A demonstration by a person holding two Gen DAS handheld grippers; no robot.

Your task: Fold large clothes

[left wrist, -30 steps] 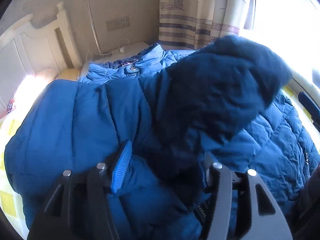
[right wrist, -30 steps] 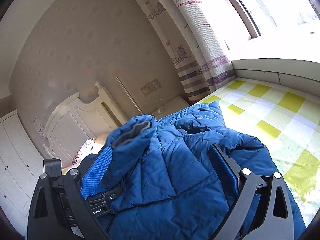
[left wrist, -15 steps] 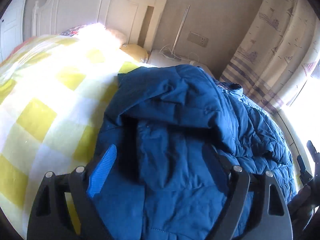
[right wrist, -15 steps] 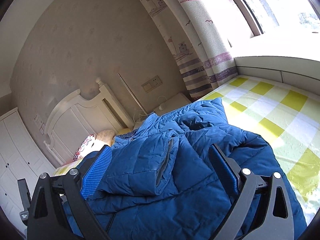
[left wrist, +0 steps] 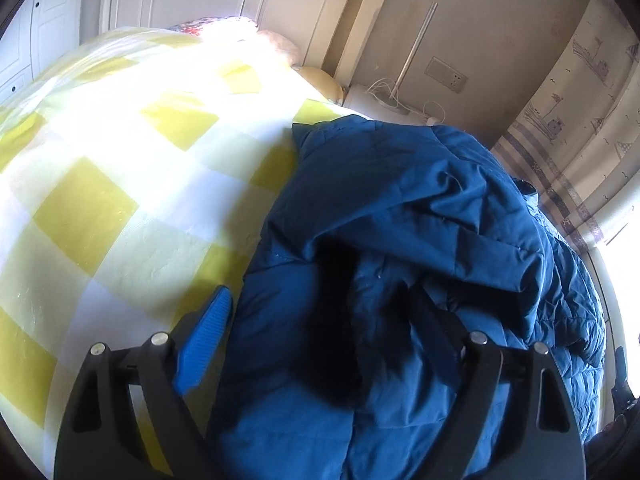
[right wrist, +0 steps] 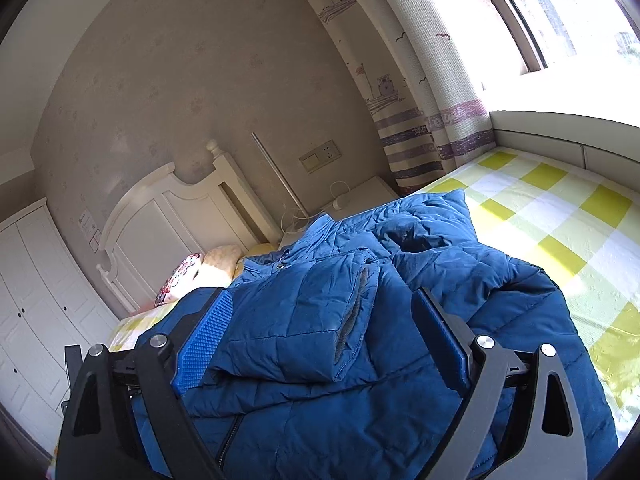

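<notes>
Jacket (right wrist: 352, 360): blue quilted, lying on the bed (left wrist: 120, 184), bunched toward the curtain side. One sleeve (right wrist: 304, 320) is folded across the body, its grey-lined cuff facing the right side of the right wrist view. Collar end points toward the headboard (right wrist: 172, 216). In the left wrist view the jacket (left wrist: 400, 240) is heaped in loose folds, with a dark shadowed hollow near the middle.

Left gripper (left wrist: 324, 320): jaws wide apart, nothing between them, hovering over the near edge of the jacket; left blue pad over the sheet, right finger over fabric. Contact with the cloth cannot be told.

Right gripper (right wrist: 324, 320): jaws spread wide, straddling the folded sleeve from above, not closed on it.

Containers: nothing in view holds contents.

Surface: bed with yellow-and-white checked sheet, brightly sunlit. Pillows (right wrist: 208, 268) at the headboard, one floral.

Room: white headboard with post, beige wall, socket plate (right wrist: 320, 156), thin metal rod (right wrist: 280, 176) leaning on the wall, white nightstand (right wrist: 360, 196) with cables, ship-print curtain (right wrist: 408, 80), window (right wrist: 560, 12), white wardrobe (right wrist: 36, 300).
</notes>
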